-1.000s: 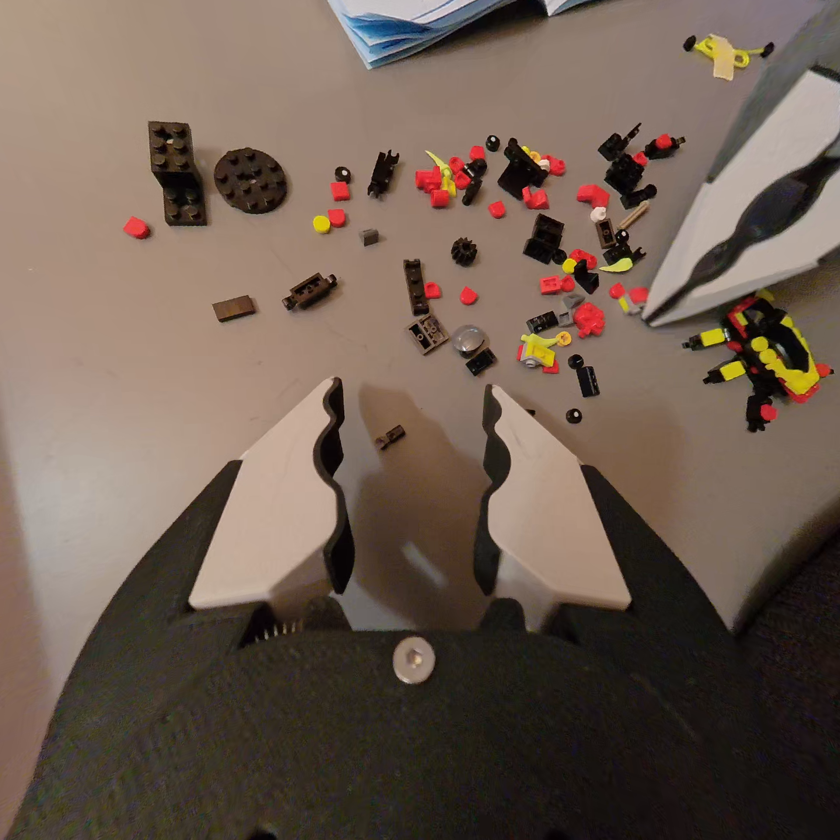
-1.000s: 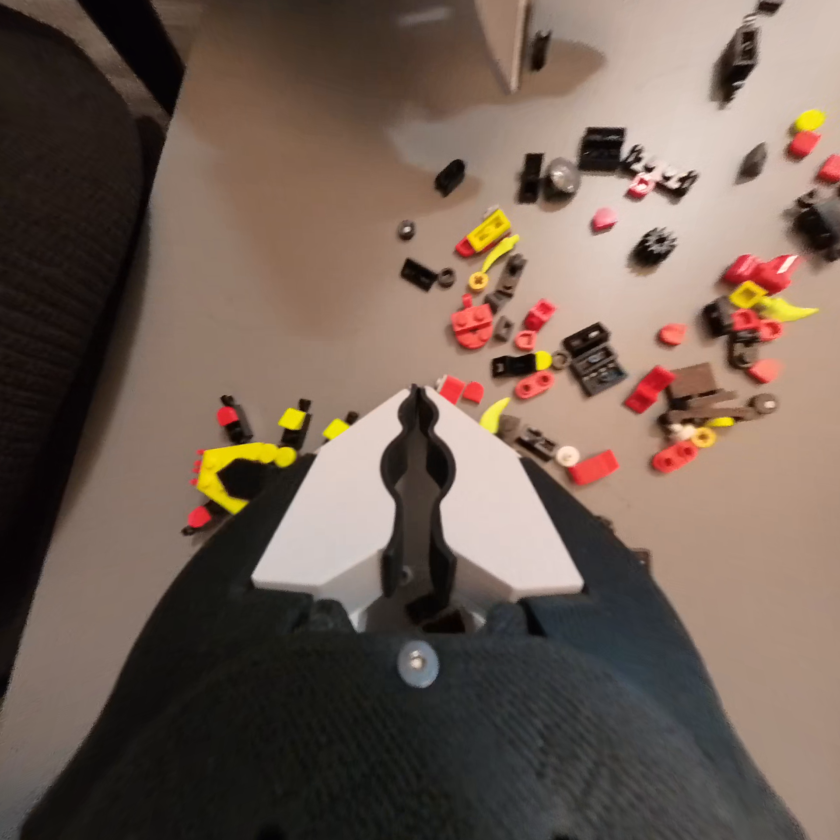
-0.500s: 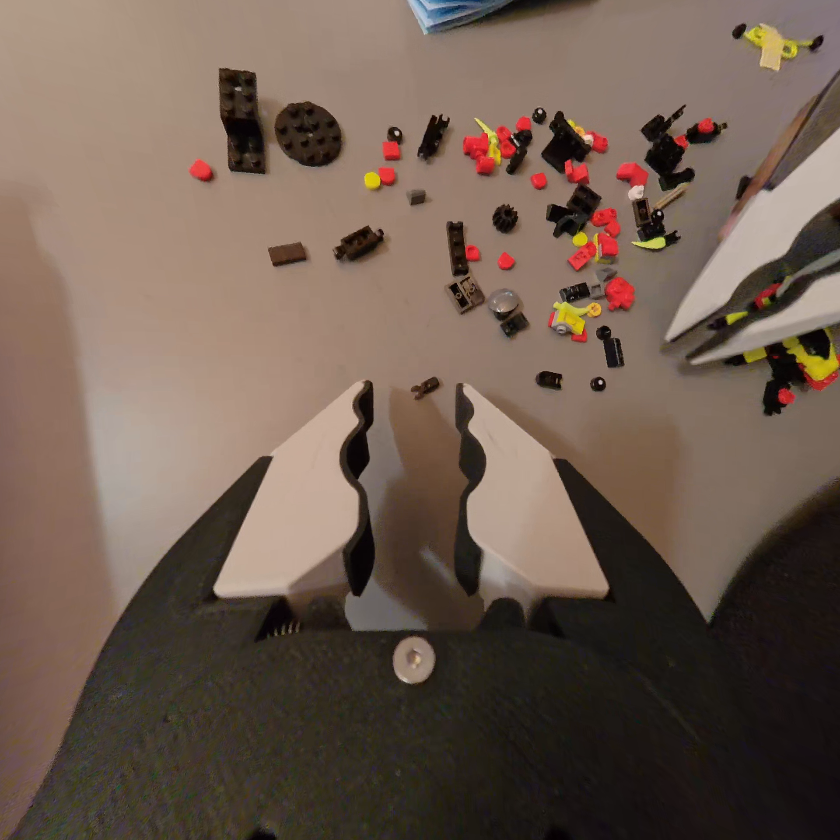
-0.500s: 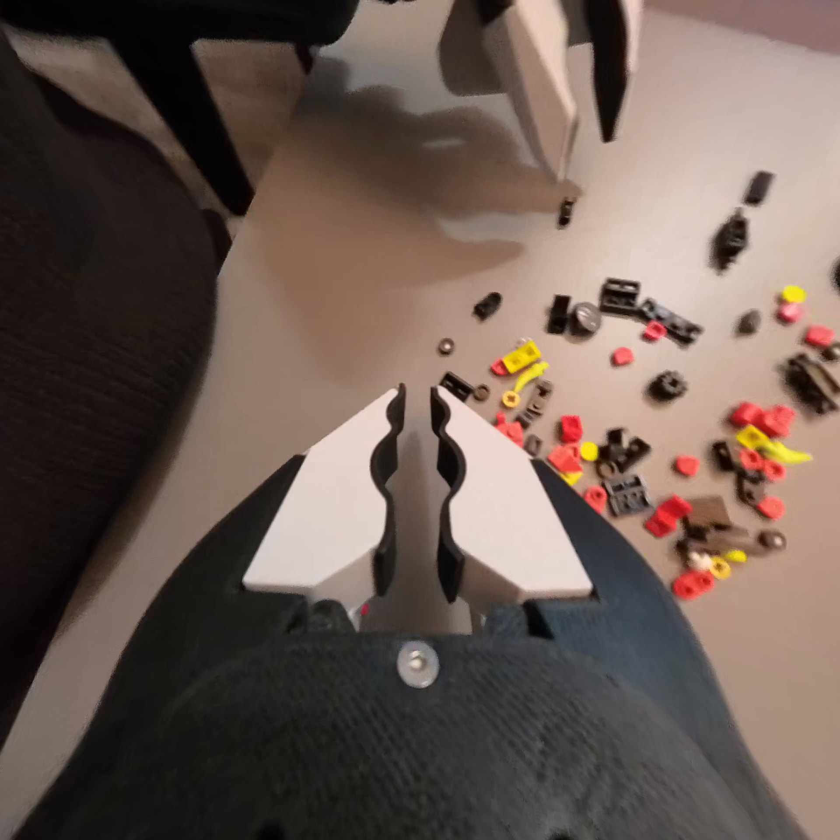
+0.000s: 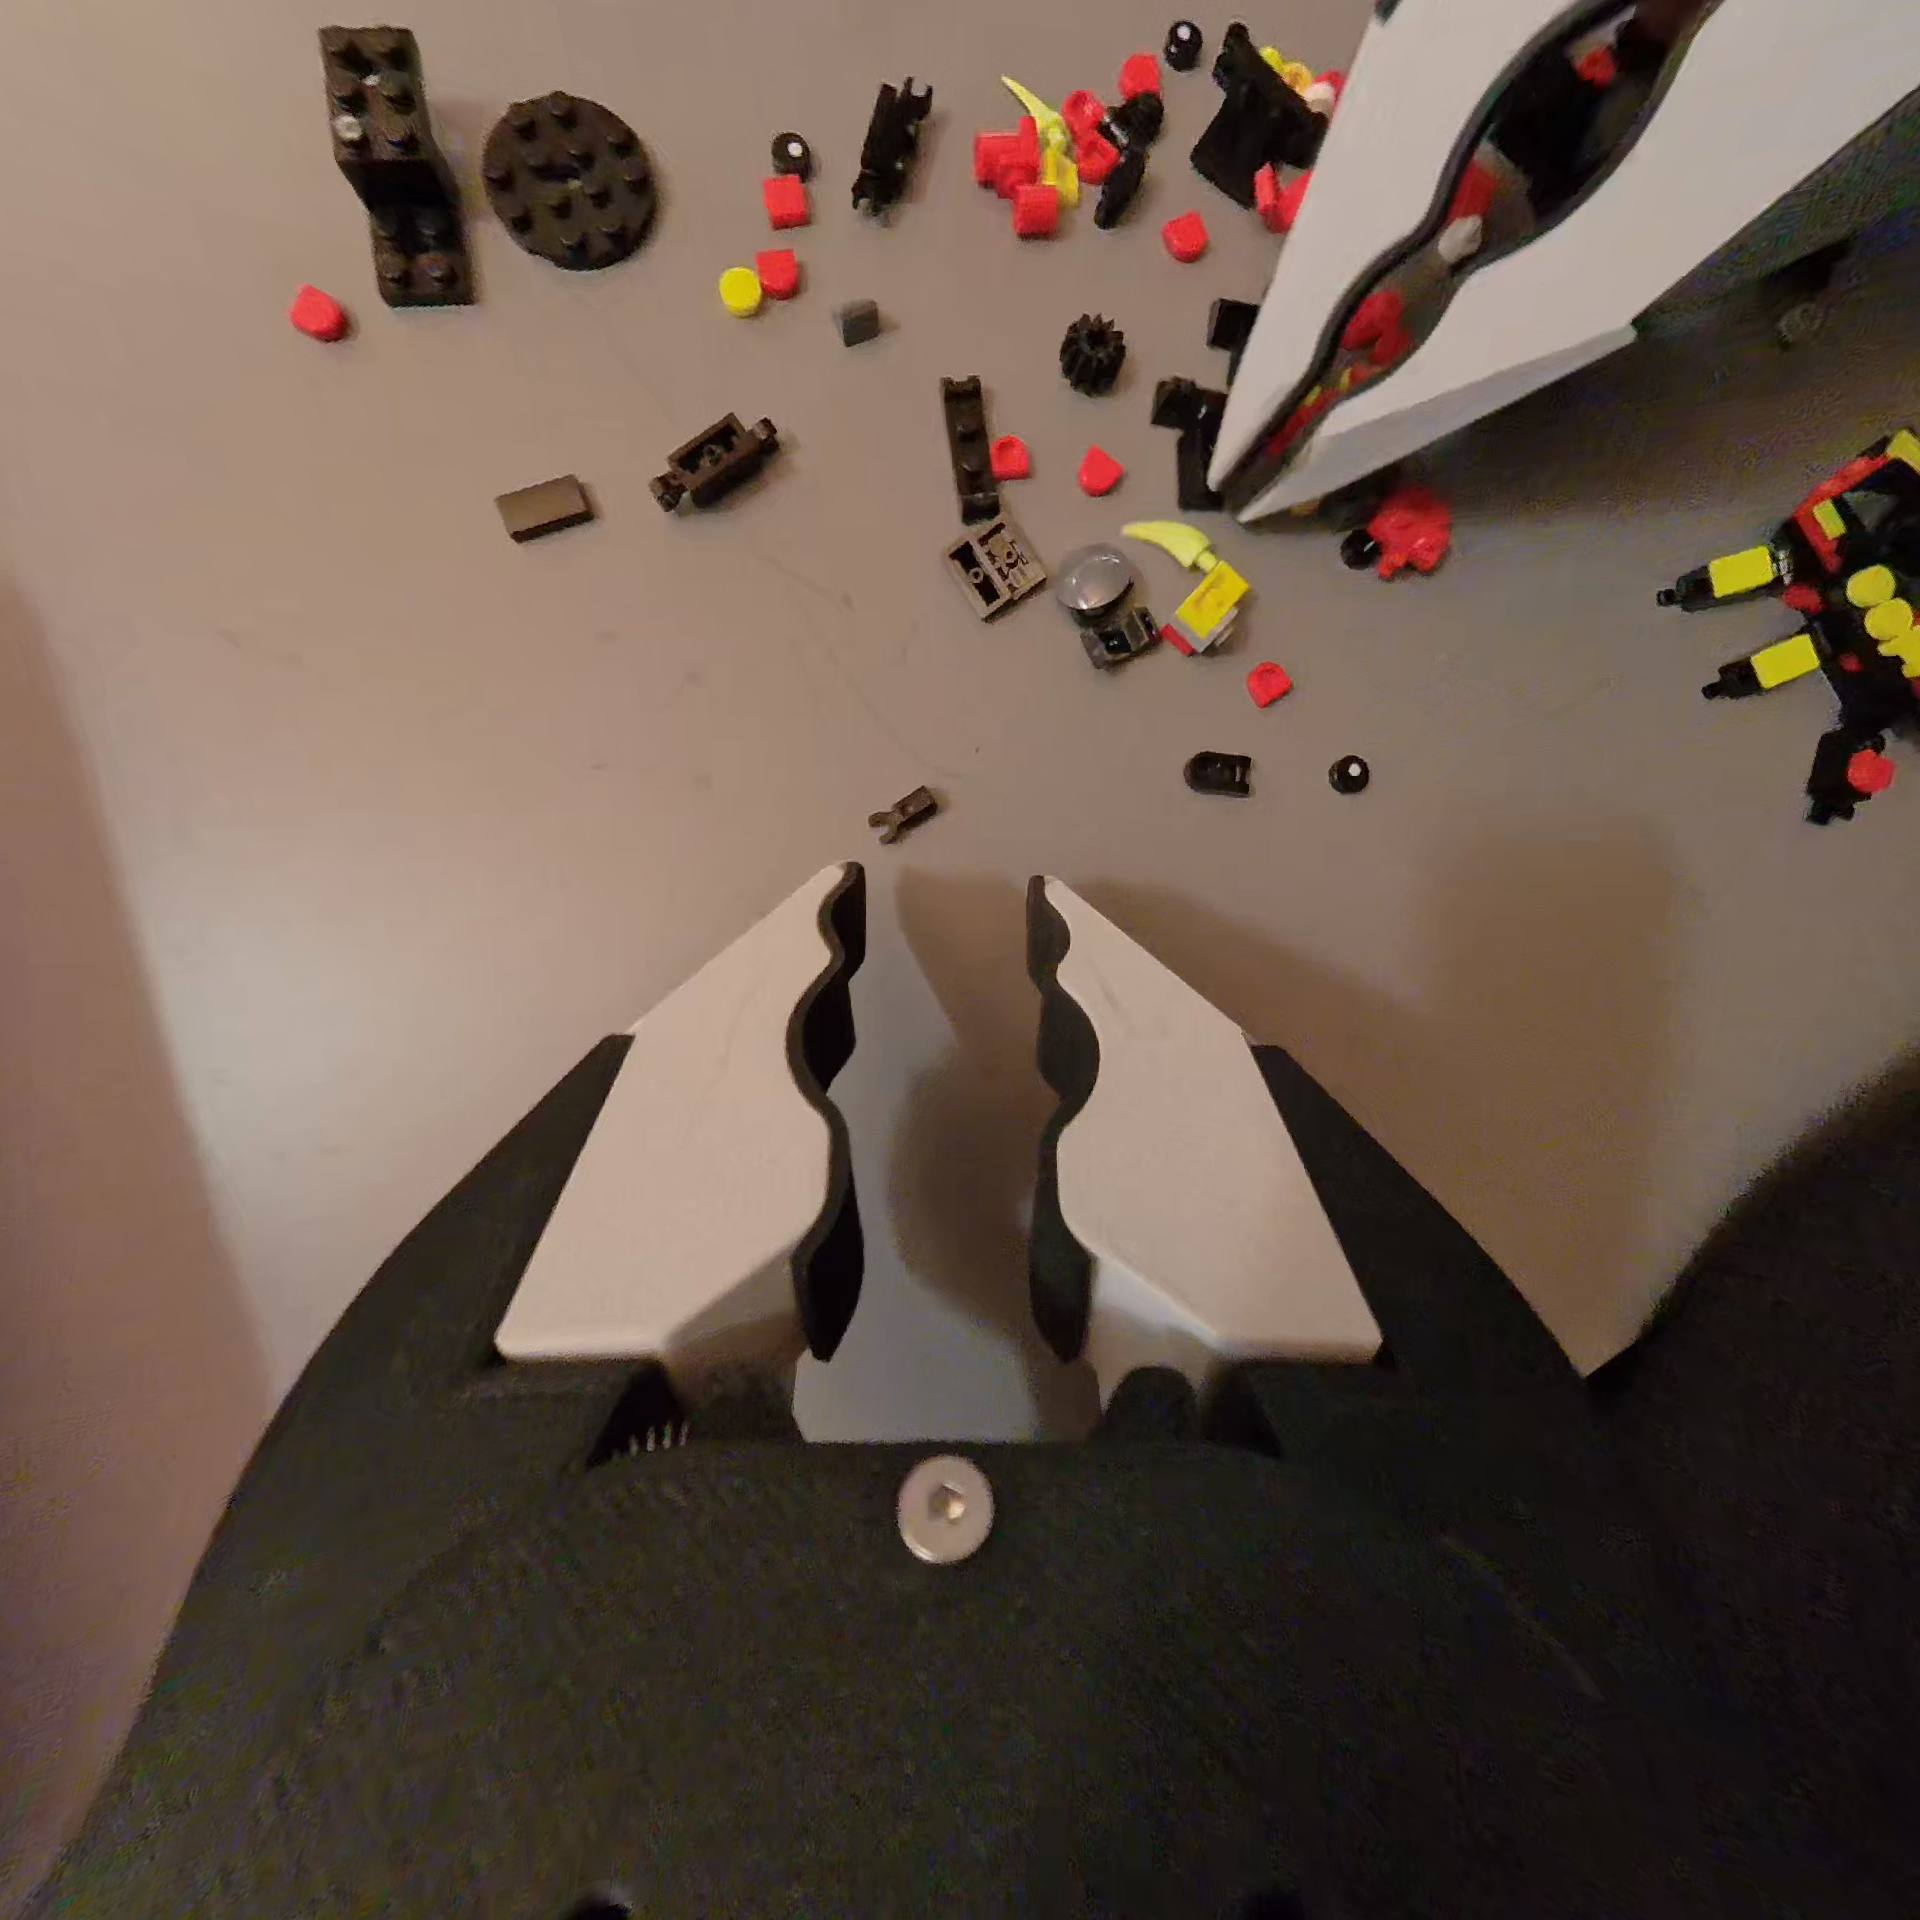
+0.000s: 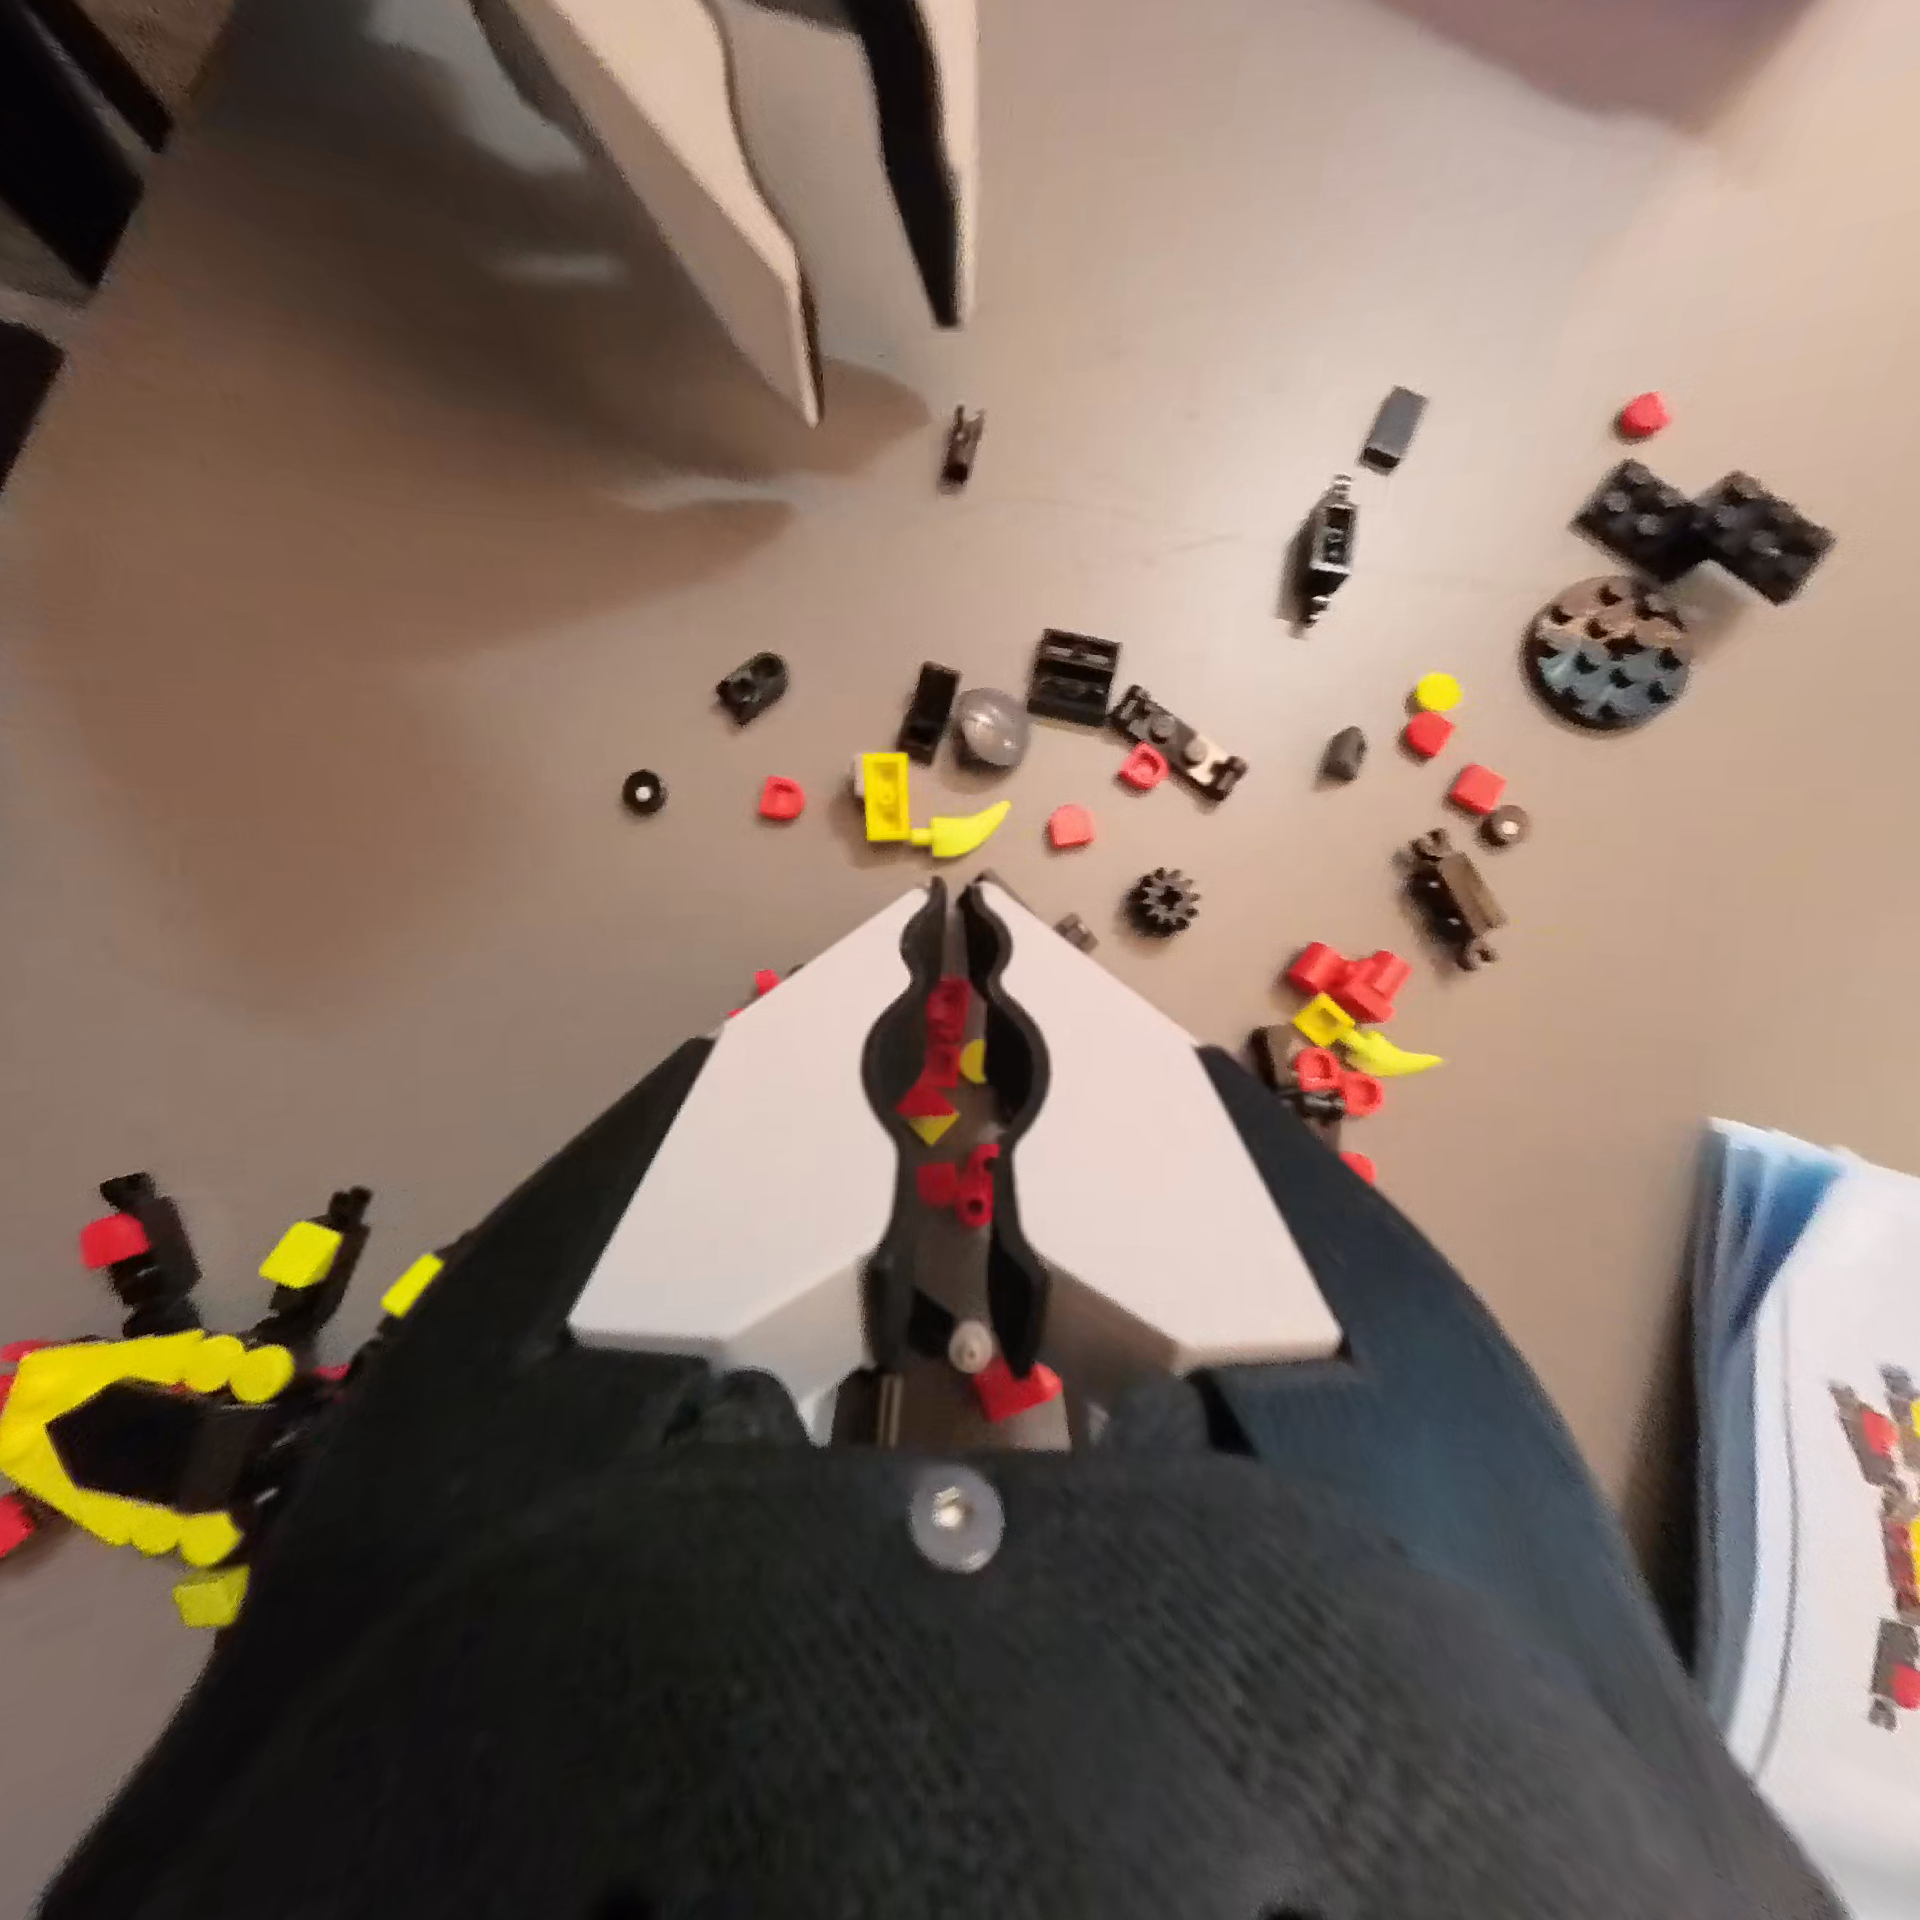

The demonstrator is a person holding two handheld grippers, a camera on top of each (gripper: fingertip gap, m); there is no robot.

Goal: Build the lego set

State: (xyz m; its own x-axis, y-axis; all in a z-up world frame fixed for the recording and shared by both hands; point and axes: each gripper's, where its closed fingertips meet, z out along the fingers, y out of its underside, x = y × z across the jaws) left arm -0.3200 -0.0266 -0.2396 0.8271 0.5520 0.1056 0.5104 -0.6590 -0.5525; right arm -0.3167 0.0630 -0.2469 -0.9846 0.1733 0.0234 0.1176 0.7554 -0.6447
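Loose red, black and yellow lego pieces (image 5: 1081,343) lie scattered on the grey table (image 5: 416,727). A part-built black, yellow and red model (image 5: 1849,623) sits at the right; it also shows in the right wrist view (image 6: 135,1434). My left gripper (image 5: 945,883) is open and empty, low over the table, with a small black clip piece (image 5: 902,812) just ahead of its left fingertip. My right gripper (image 6: 956,890) is shut with nothing between its tips, hovering over the pile beside a yellow plate with a claw (image 6: 920,810). It enters the left wrist view (image 5: 1231,499) from the upper right.
Stacked black bricks (image 5: 390,166) and a round black plate (image 5: 569,182) lie at the far left. An instruction booklet (image 6: 1818,1455) lies at the right of the right wrist view. A dark chair (image 5: 1766,1299) borders the table edge. My left gripper (image 6: 878,358) shows at the top of the right wrist view. The gap from one gripper's tips to the other's is roughly 10 cm.
My left gripper has narrowed its opening and come lower, near the small black clip. My right gripper left the model, moved over the loose pile, opened slightly, then closed.
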